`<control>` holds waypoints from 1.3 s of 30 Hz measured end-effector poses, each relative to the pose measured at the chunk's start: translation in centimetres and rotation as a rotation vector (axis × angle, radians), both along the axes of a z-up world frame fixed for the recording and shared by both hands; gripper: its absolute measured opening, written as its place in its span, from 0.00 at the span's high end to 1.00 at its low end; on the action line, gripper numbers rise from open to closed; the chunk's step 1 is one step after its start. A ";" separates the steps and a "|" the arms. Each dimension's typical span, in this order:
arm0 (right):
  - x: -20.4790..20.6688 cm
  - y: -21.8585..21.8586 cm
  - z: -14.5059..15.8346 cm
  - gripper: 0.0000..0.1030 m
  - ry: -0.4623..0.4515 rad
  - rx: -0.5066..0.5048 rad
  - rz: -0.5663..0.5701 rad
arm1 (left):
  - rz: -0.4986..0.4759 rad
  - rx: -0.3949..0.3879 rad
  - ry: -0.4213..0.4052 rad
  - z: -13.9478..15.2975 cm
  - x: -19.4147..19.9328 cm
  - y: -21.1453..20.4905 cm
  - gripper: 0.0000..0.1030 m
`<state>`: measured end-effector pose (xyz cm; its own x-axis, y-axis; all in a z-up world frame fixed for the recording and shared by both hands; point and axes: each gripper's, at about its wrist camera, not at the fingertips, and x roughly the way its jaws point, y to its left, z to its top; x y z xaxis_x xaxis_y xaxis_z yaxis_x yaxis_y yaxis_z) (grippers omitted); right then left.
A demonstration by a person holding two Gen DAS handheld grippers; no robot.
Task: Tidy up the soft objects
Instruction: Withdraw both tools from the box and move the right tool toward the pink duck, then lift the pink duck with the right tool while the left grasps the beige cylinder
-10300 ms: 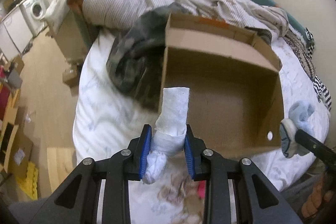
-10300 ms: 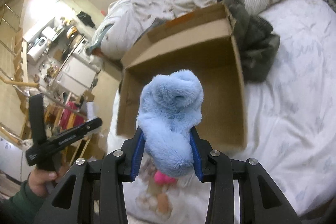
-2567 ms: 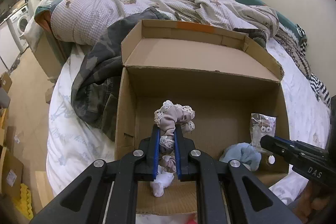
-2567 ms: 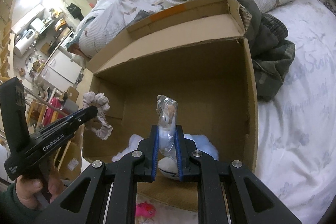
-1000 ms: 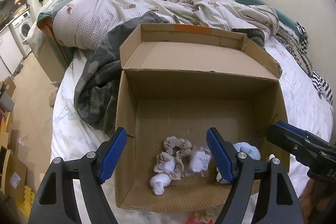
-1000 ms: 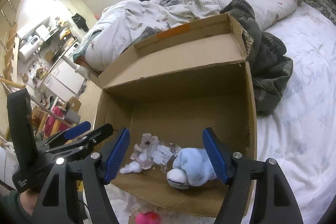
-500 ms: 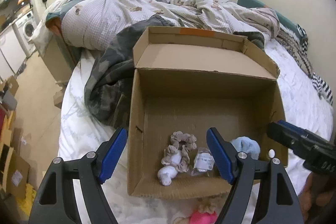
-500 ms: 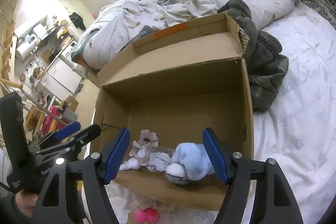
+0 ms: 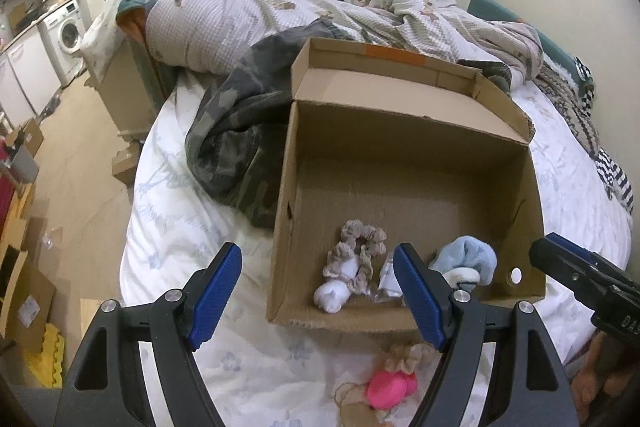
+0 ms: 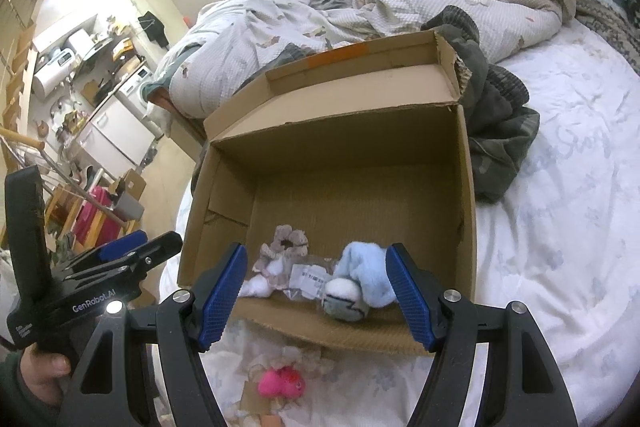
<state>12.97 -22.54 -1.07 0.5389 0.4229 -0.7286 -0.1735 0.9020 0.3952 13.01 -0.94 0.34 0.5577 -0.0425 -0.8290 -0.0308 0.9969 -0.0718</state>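
An open cardboard box (image 9: 404, 131) (image 10: 344, 155) lies on the bed. Along its near wall lie a white rolled sock (image 9: 330, 295) (image 10: 256, 285), a beige scrunchie (image 9: 360, 247) (image 10: 288, 241), a small clear packet (image 9: 388, 277) (image 10: 310, 277) and a fluffy light-blue slipper sock (image 9: 468, 259) (image 10: 360, 279). A pink soft item (image 9: 390, 389) (image 10: 280, 385) and a beige scrunchie (image 9: 408, 357) lie on the sheet in front of the box. My left gripper (image 9: 318, 301) is open and empty above the box's near left corner. My right gripper (image 10: 316, 295) is open and empty above the near wall.
A dark camouflage garment (image 9: 236, 131) (image 10: 496, 131) lies against the box's far left side. A crumpled quilt (image 9: 280, 3) covers the bed's far end. The white floral sheet (image 10: 560, 227) spreads right of the box. Floor, boxes and a washing machine (image 9: 68, 27) are at the left.
Both grippers have pulled back and up from the box, staying open; the left one drifted left. The pink item and scrunchie on the sheet show more fully.
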 end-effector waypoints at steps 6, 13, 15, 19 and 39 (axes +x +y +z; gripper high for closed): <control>-1.0 0.1 -0.5 0.26 0.034 0.018 -0.005 | 0.018 -0.011 0.041 -0.7 -1.3 0.4 0.26; -2.7 0.9 -0.8 0.26 0.054 0.011 0.021 | 0.007 -0.003 0.075 -1.3 -2.7 0.3 0.26; -3.1 1.0 -1.1 0.26 0.067 0.013 0.024 | 0.002 -0.003 0.091 -1.5 -3.1 0.3 0.26; -4.1 1.4 -1.6 0.26 0.093 0.005 0.038 | 0.001 0.006 0.114 -2.0 -3.8 0.4 0.26; -3.6 6.7 -11.9 0.26 0.536 0.030 0.157 | 0.124 0.013 0.251 -5.1 -5.1 5.2 0.26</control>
